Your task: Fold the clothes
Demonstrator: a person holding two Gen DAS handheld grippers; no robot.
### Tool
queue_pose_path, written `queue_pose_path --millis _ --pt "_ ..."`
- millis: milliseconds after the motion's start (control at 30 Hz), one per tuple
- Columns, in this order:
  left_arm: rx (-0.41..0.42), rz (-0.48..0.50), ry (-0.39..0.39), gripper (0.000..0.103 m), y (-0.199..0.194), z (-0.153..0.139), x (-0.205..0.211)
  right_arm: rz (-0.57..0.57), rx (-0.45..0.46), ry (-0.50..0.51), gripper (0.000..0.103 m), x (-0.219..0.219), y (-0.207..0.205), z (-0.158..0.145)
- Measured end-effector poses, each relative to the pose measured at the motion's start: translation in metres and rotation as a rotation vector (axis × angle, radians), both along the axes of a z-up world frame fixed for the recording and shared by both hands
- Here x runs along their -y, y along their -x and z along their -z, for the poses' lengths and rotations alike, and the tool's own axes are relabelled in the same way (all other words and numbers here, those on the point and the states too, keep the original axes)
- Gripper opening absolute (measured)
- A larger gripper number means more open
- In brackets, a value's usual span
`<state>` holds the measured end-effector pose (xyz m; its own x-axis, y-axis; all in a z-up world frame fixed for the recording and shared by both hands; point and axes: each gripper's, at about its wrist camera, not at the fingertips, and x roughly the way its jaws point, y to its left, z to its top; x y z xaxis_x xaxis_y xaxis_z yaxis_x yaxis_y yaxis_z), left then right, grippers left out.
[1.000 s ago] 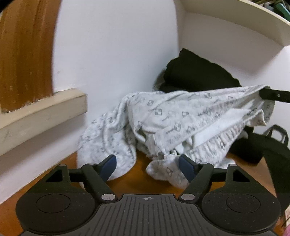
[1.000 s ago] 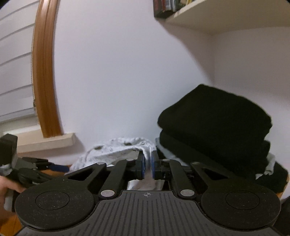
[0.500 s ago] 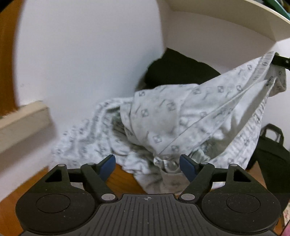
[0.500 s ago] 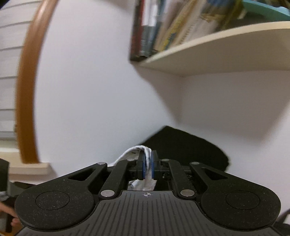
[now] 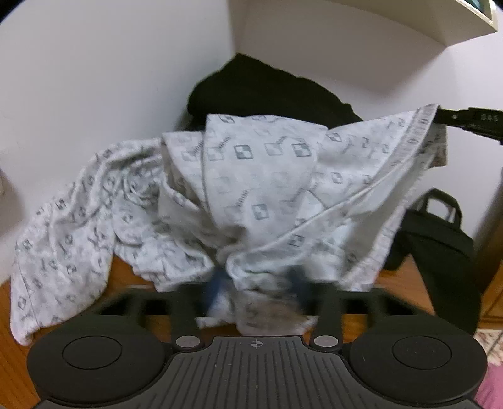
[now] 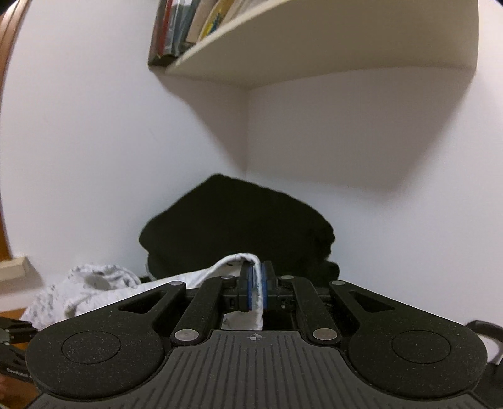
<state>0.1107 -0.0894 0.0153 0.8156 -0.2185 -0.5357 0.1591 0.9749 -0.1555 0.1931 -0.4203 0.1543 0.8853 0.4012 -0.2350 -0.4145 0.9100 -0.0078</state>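
Pinching the patterned garment in my right gripper, I can't tell whether my blurred left gripper grips it.

The patterned garment lies heaped on the wooden floor, directly in front of the folded dark stack, which sits in the wall corner. To the garment's right stands a bag, touching its hanging edge. A shelf juts from the wall above the dark stack, with books standing on its left end.
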Motion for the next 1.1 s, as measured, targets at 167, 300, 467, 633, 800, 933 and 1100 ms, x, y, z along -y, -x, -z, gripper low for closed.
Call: queue_pose_path --millis 167,300,467,633,800,933,1100 --pt "0.062 -0.051 -0.029 0.009 0.025 -0.026 -0.017 -0.008 -0.007 0.003 0.007 0.001 0.007 0.003" --pt "0.126 -0.101 -0.023 0.009 0.054 -0.058 -0.039 -0.014 -0.012 0.005 0.007 0.002 0.013 0.005" --pt "0.163 -0.144 -0.041 0.009 0.086 -0.09 -0.058 -0.092 -0.037 0.039 0.007 -0.011 0.027 0.013" --pt "0.09 -0.165 -0.076 0.01 0.102 -0.08 -0.064 -0.198 -0.104 0.128 0.014 -0.036 0.034 0.047" --pt "0.03 -0.163 -0.133 0.041 0.102 -0.065 -0.06 -0.216 -0.171 0.159 0.028 -0.036 0.027 0.081" --pt "0.036 -0.152 -0.138 0.053 0.095 -0.067 -0.048 -0.219 -0.229 0.127 0.034 -0.022 0.016 0.095" --pt "0.048 -0.093 -0.124 0.062 0.083 -0.069 -0.023 -0.232 -0.296 0.076 0.043 -0.005 0.002 0.11"
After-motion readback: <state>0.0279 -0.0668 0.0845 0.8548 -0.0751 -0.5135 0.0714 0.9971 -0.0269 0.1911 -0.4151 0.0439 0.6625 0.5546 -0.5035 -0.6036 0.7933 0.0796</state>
